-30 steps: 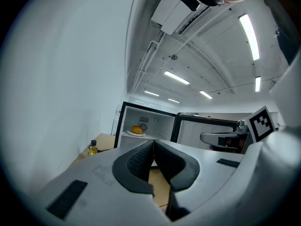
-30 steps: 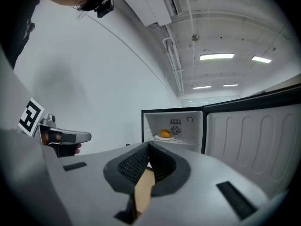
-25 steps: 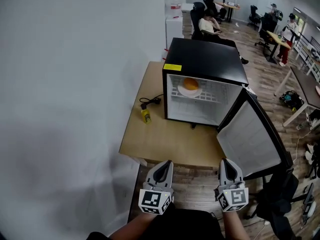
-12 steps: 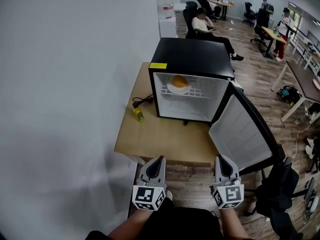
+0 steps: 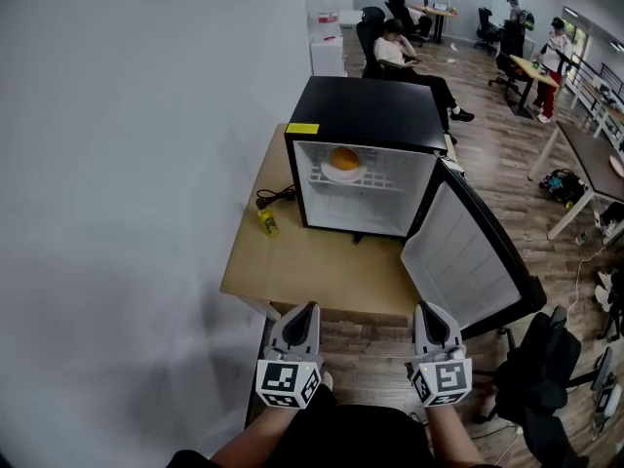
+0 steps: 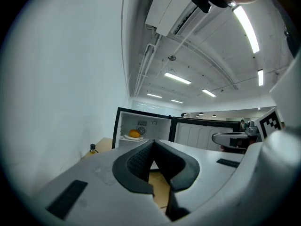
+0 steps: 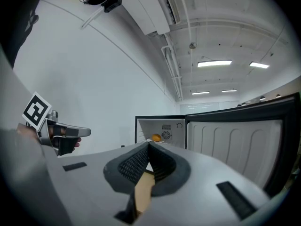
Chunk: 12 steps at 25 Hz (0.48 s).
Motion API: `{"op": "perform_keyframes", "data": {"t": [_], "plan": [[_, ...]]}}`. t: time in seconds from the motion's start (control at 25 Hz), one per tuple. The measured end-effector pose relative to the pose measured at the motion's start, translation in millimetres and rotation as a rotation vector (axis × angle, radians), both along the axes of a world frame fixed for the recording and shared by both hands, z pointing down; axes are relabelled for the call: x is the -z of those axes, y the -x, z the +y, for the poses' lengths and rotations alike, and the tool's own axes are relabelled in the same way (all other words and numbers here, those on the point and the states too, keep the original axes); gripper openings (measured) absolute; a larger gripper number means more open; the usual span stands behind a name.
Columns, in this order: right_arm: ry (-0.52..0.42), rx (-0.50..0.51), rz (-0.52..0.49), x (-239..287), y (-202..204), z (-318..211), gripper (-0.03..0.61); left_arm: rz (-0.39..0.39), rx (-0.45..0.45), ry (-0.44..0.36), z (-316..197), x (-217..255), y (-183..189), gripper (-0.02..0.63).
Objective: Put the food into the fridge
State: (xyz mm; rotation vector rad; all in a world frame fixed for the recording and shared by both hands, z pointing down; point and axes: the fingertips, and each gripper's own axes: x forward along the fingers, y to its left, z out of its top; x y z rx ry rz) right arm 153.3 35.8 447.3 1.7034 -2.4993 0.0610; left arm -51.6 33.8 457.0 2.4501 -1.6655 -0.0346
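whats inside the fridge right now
An orange food item sits on a white plate on the wire shelf of the open fridge. Nothing shows below the shelf. The plate's far side is hidden behind the food.

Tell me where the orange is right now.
In the head view, the orange sits on a white plate at the left of the wire shelf inside the open black fridge, upper centre.

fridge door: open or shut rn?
Open. The door is swung wide to the right, showing orange food on the shelf inside the fridge.
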Motion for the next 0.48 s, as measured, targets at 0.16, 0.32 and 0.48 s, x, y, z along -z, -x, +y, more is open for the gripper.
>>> {"op": "perform_keyframes", "data": {"t": [0.16,0.32,0.48], "plan": [[0.001,0.014,-0.002,0.7,-1.1,6.2,0.06,-0.009,0.001,-0.005,7.1,3.9,-5.9,0.014],[0.002,0.033,0.001,1.5,-0.8,11.9,0.06,-0.008,0.006,-0.002,13.9,5.0,-8.7,0.014],[0.0,0.051,0.007,2.9,-1.0,16.5,0.06,-0.006,0.009,-0.002,20.3,7.3,-11.3,0.014]]}}
